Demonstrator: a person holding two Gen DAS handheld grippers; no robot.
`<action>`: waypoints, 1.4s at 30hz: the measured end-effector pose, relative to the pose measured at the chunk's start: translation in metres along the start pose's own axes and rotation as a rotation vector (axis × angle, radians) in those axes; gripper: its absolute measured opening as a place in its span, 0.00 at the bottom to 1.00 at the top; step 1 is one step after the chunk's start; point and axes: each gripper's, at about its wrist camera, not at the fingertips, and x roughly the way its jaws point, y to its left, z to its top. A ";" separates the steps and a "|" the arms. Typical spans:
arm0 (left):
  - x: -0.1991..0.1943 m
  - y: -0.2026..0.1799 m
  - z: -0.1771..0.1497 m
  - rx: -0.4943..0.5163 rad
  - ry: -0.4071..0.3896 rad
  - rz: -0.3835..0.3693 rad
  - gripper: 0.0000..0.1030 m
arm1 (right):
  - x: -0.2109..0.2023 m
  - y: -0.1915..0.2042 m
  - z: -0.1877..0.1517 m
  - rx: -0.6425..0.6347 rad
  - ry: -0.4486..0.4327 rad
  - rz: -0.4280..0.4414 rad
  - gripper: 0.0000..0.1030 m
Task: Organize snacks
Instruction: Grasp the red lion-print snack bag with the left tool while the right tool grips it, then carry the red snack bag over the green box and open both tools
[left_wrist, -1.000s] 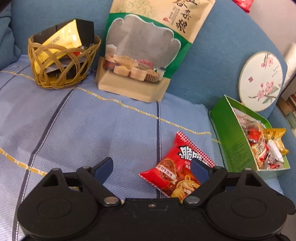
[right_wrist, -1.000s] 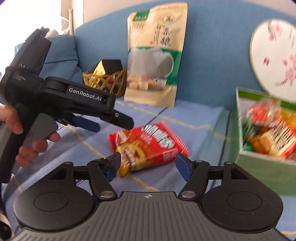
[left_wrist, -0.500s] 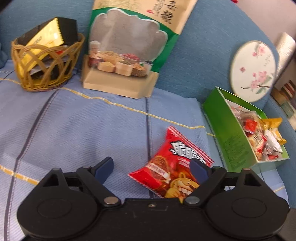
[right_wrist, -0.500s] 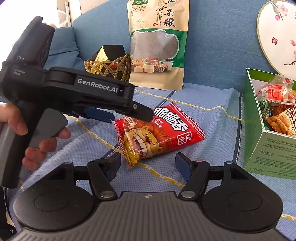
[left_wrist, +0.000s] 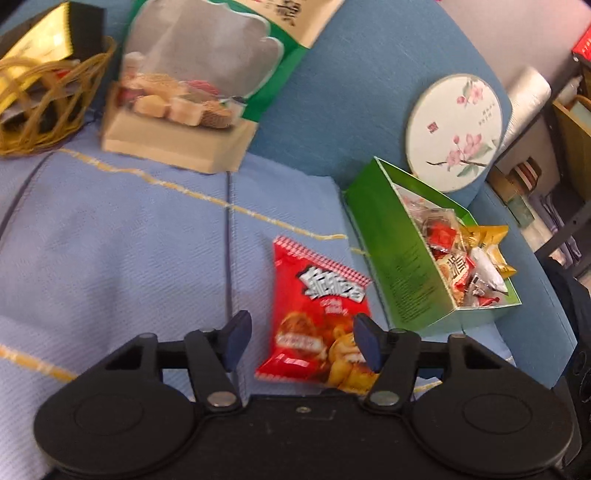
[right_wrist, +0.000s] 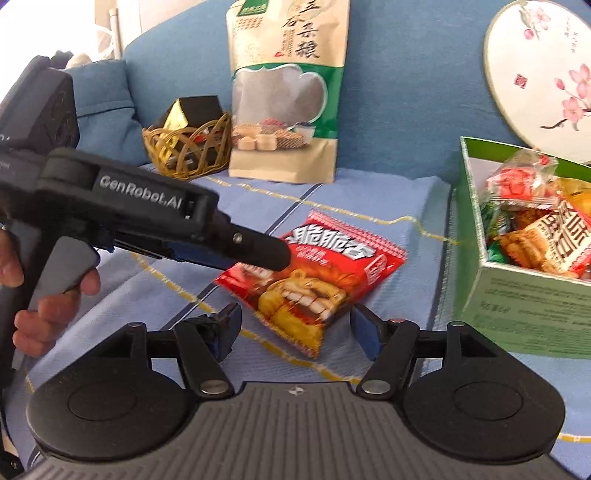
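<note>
Two blue-padded fingers of our left gripper (left_wrist: 301, 341) have just been closing and straddle the flat red crinkle-edged snack packet (left_wrist: 319, 314) on the blue striped cloth (left_wrist: 110, 240), pads not visibly pressing. At two o'clock sits the green open cardboard box (left_wrist: 399, 258) of sweets; at eleven, the woven wicker basket (left_wrist: 40, 114).

From our right gripper (right_wrist: 295, 325), jaws apart and empty, the packet lies at twelve, the left gripper's black arm crossing over its upper edge; the tall beige-and-green pouch (right_wrist: 288, 92) stands behind.

Both views are brightly and evenly lit by daylight. In the right wrist view the top left corner is blown out to white glare. Only soft shadows are cast. The left wrist view is smeared by motion blur, most strongly on the tall pouch (left_wrist: 207, 74) and wicker basket (left_wrist: 40, 110). Straight lines are bent by fisheye distortion toward the edges.
</note>
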 end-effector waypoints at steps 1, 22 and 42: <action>0.002 -0.003 0.000 0.019 -0.002 -0.003 0.72 | 0.001 -0.003 0.000 0.014 0.000 -0.001 1.00; -0.024 -0.071 0.024 0.147 -0.163 -0.077 0.54 | -0.056 -0.016 0.024 -0.033 -0.246 -0.129 0.55; 0.080 -0.175 0.060 0.293 -0.214 -0.052 1.00 | -0.055 -0.121 0.022 0.136 -0.330 -0.527 0.61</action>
